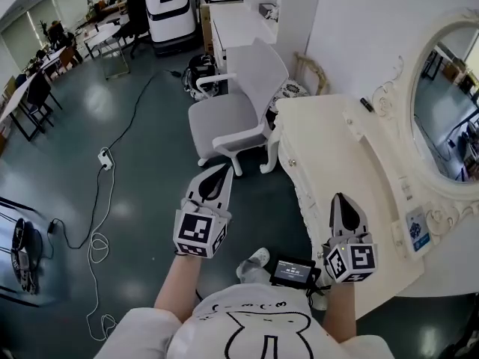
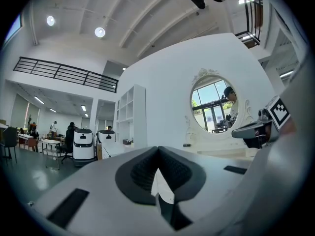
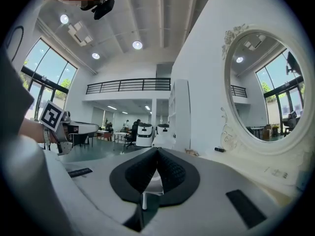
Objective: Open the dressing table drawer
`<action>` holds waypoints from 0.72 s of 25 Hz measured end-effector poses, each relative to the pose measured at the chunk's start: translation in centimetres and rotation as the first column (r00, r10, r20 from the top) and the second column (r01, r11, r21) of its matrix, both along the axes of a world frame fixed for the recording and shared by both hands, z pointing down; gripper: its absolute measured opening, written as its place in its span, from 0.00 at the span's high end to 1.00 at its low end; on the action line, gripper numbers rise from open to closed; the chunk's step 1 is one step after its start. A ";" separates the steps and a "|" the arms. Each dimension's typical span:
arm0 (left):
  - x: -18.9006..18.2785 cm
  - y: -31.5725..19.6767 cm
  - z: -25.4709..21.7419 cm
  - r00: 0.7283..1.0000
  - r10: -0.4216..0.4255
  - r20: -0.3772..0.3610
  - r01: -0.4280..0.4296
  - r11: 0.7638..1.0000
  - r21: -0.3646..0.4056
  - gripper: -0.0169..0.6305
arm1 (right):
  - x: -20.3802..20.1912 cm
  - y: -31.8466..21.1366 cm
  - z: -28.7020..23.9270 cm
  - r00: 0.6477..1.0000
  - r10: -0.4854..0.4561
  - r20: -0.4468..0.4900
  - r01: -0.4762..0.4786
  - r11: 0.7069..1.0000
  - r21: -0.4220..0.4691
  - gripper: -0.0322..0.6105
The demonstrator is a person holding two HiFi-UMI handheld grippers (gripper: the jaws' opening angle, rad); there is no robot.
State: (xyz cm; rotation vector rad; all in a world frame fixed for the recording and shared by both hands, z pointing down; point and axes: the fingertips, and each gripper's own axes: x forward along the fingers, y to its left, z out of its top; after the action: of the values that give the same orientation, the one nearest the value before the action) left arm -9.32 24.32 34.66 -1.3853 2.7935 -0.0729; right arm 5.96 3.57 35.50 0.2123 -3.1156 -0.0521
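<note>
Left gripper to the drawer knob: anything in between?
Head view: only dark floor and a white chair leg, low down, show between the left gripper and the knob.

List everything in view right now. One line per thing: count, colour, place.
dressing table: one, cream, right side
mirror: one, oval, cream frame, at the table's back
drawer knob: one seen, small, on the table's front
small black item: one, on the tabletop near the wall, can't tell what
card: one, white with blue print, by the mirror's base
chair: one, white and grey, at the table's far end
power strip: one, white, on the floor at left, cable attached
wheeled machines: two, white and black, far end of the room
left gripper: grey, jaws together, empty, above the floor
right gripper: grey, jaws together, empty, at the table's near edge
</note>
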 end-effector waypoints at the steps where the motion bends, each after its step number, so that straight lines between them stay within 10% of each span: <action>1: -0.9 -0.9 -0.1 1.000 0.008 0.002 -0.008 1.000 -0.002 0.94 | -0.7 -0.7 0.0 1.000 0.006 0.000 -0.006 1.000 -0.002 0.93; 18: -9.3 -18.0 0.3 0.970 0.239 -0.031 -0.240 0.971 -0.012 0.94 | -5.7 -13.5 0.6 0.977 0.209 -0.027 -0.210 0.977 -0.037 0.93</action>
State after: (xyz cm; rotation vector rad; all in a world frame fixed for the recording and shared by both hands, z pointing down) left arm -18.59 6.28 34.99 -1.7288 2.6283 -0.0698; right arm 0.24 -9.97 36.12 0.5339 -3.0482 0.0099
